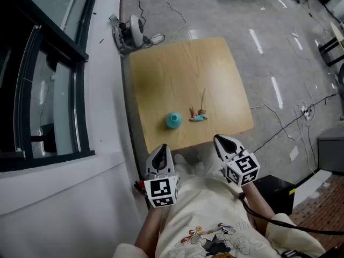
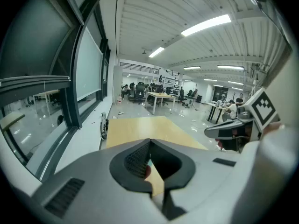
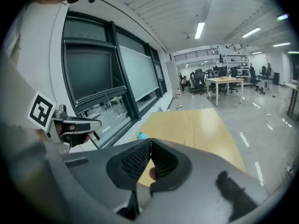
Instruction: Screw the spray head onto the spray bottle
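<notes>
Pointing of the spray head: the spray head [image 1: 198, 115] lies flat on its side. Its thin dip tube [image 1: 203, 98] runs away from you toward the far edge of the table, so the long axis runs near-to-far from where you stand.
Spray bottle: the spray bottle [image 1: 173, 120] is just to the left of the spray head and apart from it. From your head view it shows as a round teal shape seen almost from above, so it appears to stand upright; its neck is too small to make out.
Where they are: both sit on the near half of the table [image 1: 215, 63], a little ahead of your two grippers.
Materials and shapes: the table top is square, with pale, smooth wood grain and rounded corners. The bottle is plain teal plastic. The spray head is teal with orange parts, and the tube is a pale, fine line.
Left gripper: your left gripper [image 1: 163, 147] hovers over the near table edge and tilts downward. Its ribbed black pads [image 2: 135, 160] are pressed together with nothing between them, and it touches nothing.
Right gripper: your right gripper [image 1: 220, 139] is level with the left one and well apart from it. Its ribbed pads [image 3: 133, 160] meet tip to tip, clamp nothing, and are clear of the spray head.
Surroundings: a dark-framed window wall [image 1: 48, 90] runs along your left. Cables [image 1: 290, 123] trail over the grey floor to the right of the table.
</notes>
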The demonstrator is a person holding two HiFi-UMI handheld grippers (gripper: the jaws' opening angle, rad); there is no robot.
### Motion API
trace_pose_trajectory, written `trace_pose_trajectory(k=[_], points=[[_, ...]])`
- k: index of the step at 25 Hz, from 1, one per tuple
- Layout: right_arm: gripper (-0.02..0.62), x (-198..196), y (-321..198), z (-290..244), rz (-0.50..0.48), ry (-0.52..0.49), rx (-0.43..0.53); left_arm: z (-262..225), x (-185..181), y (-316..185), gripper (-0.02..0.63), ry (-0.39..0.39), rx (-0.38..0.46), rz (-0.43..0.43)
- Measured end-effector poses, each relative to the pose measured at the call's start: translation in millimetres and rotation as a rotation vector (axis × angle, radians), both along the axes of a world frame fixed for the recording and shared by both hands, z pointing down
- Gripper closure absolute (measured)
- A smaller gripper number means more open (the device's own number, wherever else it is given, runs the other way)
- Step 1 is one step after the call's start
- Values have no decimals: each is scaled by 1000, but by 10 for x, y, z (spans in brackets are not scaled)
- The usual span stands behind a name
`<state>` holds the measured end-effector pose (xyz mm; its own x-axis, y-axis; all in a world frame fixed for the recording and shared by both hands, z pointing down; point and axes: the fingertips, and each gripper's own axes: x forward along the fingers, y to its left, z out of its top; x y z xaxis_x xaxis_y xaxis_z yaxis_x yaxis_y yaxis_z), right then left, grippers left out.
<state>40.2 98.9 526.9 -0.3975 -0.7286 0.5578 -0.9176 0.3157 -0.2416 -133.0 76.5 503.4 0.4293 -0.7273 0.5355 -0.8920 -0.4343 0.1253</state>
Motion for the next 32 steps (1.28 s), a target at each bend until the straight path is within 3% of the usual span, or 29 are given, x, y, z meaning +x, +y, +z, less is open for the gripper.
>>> trace_pose_trajectory(k=[5,8,11,14,16,20,24,29,32], points=[[588,135,-307,204,-118,97,22,206,101,-281,600,-40,-4,-21],[588,222,-585,311,-254,227,68,245,138,-413,573,-70,18,-95],[588,281,-841,383,-428,418,172,378,229,-399,364,-104,18,-102],[578,245,-1021,527,-675,606,283,651,286,-424,298,-196,11,-93],[502,195,-1067,759,-907,752,344,848,272,-502,250,-249,15,-117],[485,230,-1080,1272,-1293,991,430,1327,373,-651,210,-291,-32,-100],[474,285,-1213,1640,-1524,1126,419,1770,433,-861,199,-336,-94,-79],[442,342,-1244,2127,-1819,1257,332,1946,545,-987,199,-303,-108,-65],[434,302,-1235,2282,-1910,1273,310,1948,544,-895,199,-256,-130,-107]])
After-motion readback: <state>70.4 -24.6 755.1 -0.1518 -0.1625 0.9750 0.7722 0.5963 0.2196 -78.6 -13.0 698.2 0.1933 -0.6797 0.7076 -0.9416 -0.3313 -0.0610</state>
